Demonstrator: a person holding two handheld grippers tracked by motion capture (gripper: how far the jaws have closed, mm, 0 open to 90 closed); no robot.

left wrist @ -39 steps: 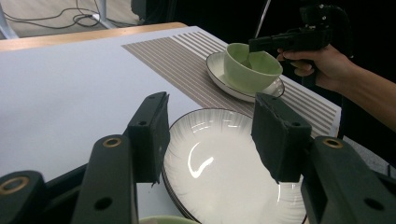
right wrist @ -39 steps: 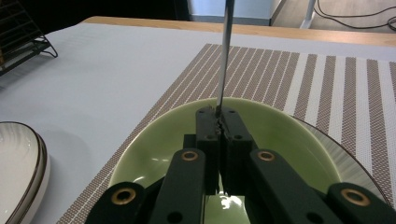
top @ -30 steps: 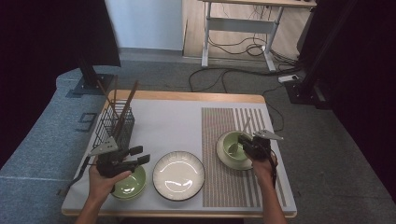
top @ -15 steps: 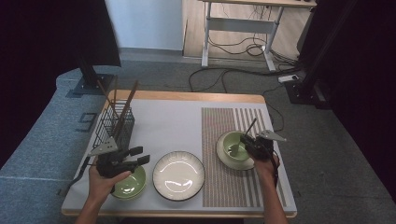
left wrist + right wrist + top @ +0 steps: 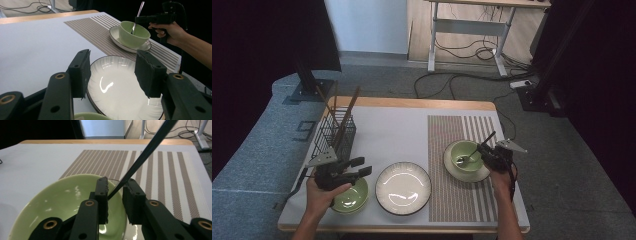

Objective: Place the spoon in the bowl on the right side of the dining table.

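Right gripper [image 5: 486, 151]: jaws had just been opening, now parted, spoon handle [image 5: 140, 160] loose between them; previously pinched. Spoon stood in green bowl [image 5: 464, 155] on saucer [image 5: 452, 167], striped mat. Left gripper [image 5: 362, 166]: unmoved, jaws spread, empty, level above white plate [image 5: 117, 85].

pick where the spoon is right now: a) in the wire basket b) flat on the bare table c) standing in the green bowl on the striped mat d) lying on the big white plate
c: the spoon leans in the green bowl, which sits on a saucer on the striped mat, its handle between the jaws of the right gripper.
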